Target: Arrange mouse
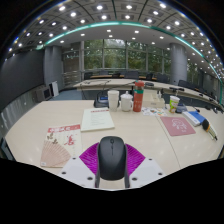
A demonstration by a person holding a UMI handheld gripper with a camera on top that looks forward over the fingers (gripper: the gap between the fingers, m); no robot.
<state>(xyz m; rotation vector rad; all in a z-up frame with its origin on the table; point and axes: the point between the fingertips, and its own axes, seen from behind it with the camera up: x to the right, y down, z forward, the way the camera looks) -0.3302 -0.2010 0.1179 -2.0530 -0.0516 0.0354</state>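
Your jaws grasp the black mouse (112, 157) between the pink pads (93, 158), just above the pale worktop (130, 130). Keep it level, set it down squarely ahead, clear of the white notebook (97, 119), then release.

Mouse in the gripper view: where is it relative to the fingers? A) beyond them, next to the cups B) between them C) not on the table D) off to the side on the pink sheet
B: the black mouse sits between the gripper fingers, flanked by the magenta pads, well short of the white cups.
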